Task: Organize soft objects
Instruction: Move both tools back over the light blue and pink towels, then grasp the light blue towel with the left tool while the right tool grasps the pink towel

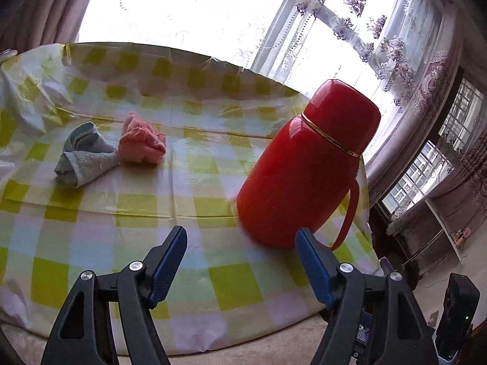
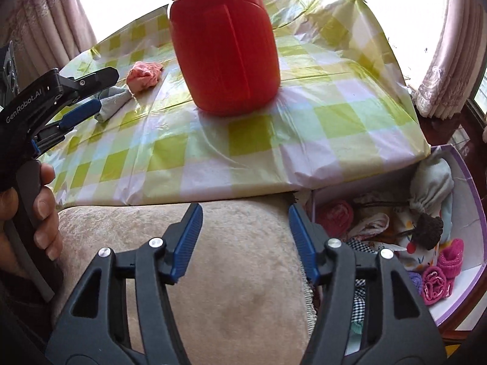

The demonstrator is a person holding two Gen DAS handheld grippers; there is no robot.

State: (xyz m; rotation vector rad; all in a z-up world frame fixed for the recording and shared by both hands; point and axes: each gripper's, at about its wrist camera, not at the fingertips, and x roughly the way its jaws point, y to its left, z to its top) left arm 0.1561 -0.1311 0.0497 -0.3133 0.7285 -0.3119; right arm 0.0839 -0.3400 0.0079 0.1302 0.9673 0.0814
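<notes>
Hovering over the table's near edge, the left gripper (image 1: 240, 237) is seen with its jaws spread wide and nothing held between them. Ahead of it, toward the table's left side, a rolled blue-grey cloth (image 1: 83, 159) is seen touching a bunched pink cloth (image 1: 141, 146) on the yellow-green checked tablecloth (image 1: 152, 213). A red flask (image 1: 304, 167) is planted upright nearer the right edge, well apart from both cloths. Over on the other side, the right gripper (image 2: 245, 222) is held above a beige cushion (image 2: 237, 289) just off the near edge, its jaws parted about halfway and empty. Beside the table's right corner, a purple-rimmed box (image 2: 474, 194) is packed with soft things: pink rolled socks (image 2: 436, 283), a pale drawstring pouch (image 2: 430, 187) and patterned fabric. The left gripper's handle is gripped by a hand (image 2: 39, 206).
</notes>
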